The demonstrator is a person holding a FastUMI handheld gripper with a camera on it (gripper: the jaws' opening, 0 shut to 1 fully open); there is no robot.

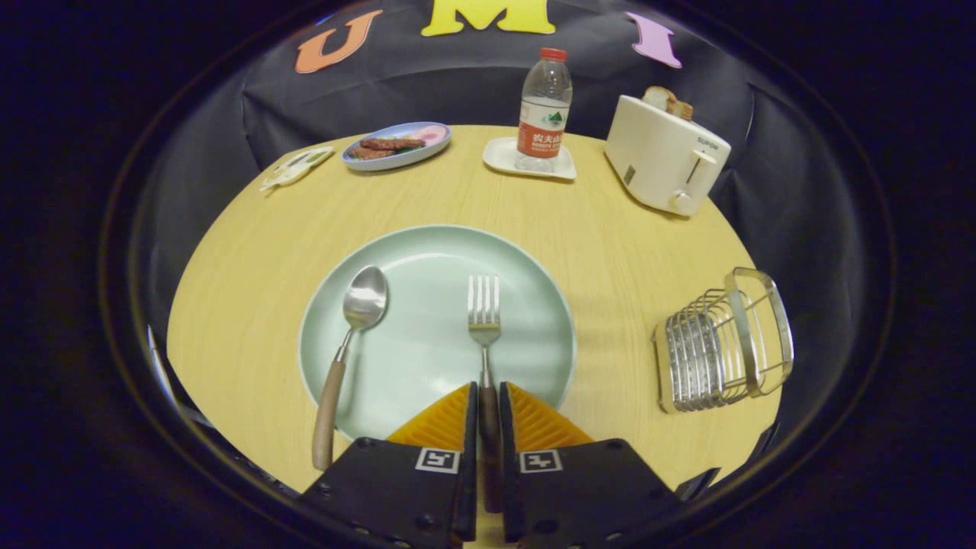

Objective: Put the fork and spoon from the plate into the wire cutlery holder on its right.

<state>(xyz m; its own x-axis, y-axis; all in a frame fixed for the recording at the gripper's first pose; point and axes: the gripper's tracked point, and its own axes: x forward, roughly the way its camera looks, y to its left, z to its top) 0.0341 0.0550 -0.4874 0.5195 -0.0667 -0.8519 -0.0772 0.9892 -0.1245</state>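
A pale green plate (526,259) lies in the middle of the round wooden table (610,229). On its left part rests a spoon (358,320) with a wooden handle that reaches over the rim toward me. A fork (483,313) lies on the right part, tines pointing away. Its wooden handle runs back between my two fingers, and my gripper (488,390) is shut on that handle at the plate's near rim. The wire cutlery holder (724,343) stands to the right of the plate, a little apart from it.
Across the table stand a cream toaster (665,156) holding bread, a water bottle (544,107) on a small white tray (503,156), a blue plate of food (396,146) and a small white dish (296,168). Bare wood separates the plate from the holder.
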